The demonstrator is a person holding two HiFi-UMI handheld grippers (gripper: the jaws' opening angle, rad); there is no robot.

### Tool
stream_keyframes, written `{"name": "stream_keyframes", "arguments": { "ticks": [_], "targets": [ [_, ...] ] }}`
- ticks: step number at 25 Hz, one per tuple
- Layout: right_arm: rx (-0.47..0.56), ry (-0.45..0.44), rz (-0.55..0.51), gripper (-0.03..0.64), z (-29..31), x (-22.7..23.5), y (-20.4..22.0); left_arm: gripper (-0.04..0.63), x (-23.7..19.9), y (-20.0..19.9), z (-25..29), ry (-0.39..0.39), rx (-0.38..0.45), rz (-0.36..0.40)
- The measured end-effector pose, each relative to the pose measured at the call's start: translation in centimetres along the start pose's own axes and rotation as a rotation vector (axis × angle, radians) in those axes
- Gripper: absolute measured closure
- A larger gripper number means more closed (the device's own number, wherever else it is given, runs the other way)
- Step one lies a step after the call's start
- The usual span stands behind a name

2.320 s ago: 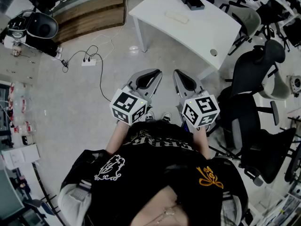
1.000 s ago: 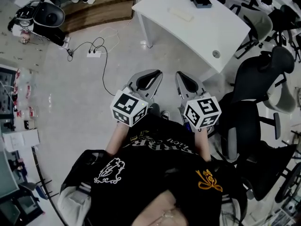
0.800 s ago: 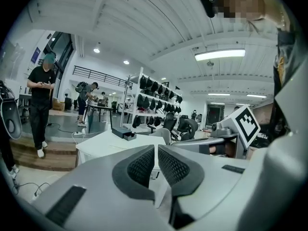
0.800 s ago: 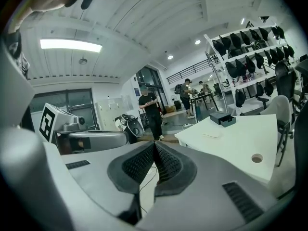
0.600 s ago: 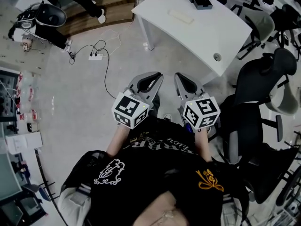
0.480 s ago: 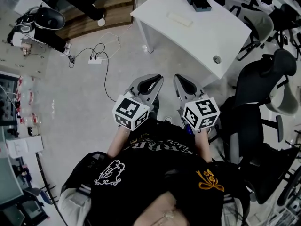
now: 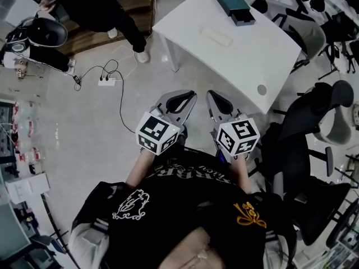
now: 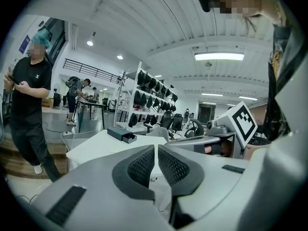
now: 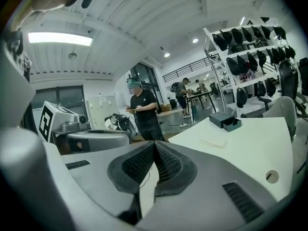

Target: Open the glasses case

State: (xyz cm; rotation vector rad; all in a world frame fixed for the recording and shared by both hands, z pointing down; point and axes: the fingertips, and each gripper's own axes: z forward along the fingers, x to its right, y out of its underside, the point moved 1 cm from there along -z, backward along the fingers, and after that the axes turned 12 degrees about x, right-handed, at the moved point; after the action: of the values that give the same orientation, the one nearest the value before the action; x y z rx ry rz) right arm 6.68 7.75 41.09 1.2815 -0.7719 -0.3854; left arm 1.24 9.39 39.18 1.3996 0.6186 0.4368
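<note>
Left gripper (image 8: 156, 147): clenched, nothing between its jaws | right gripper (image 9: 154, 143): clenched, empty, just beside the left | glasses case (image 7: 216, 36): pale oblong lying on the white tabletop (image 7: 249, 58), well ahead of both grippers, untouched | dark box (image 7: 234, 5): beyond the case, near the tabletop's far edge.

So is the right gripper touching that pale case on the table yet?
Apart. The head view shows the right gripper stopped short of the white table, with floor and bare tabletop between it and the pale case.
</note>
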Motion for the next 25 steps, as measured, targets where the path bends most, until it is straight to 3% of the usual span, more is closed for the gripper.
{"name": "stream_keyframes", "arguments": {
  "ticks": [13, 25],
  "targets": [
    [-0.003, 0.126, -0.008, 0.604, 13.2, 4.2, -2.6, 0.560, -12.9, -2.7, 6.9, 0.137, 0.002, -0.016],
    [0.003, 0.210, -0.007, 0.603, 20.1, 5.3, -2.8, 0.560, -20.6, -2.6, 7.6, 0.183, -0.015, -0.026]
  ]
}}
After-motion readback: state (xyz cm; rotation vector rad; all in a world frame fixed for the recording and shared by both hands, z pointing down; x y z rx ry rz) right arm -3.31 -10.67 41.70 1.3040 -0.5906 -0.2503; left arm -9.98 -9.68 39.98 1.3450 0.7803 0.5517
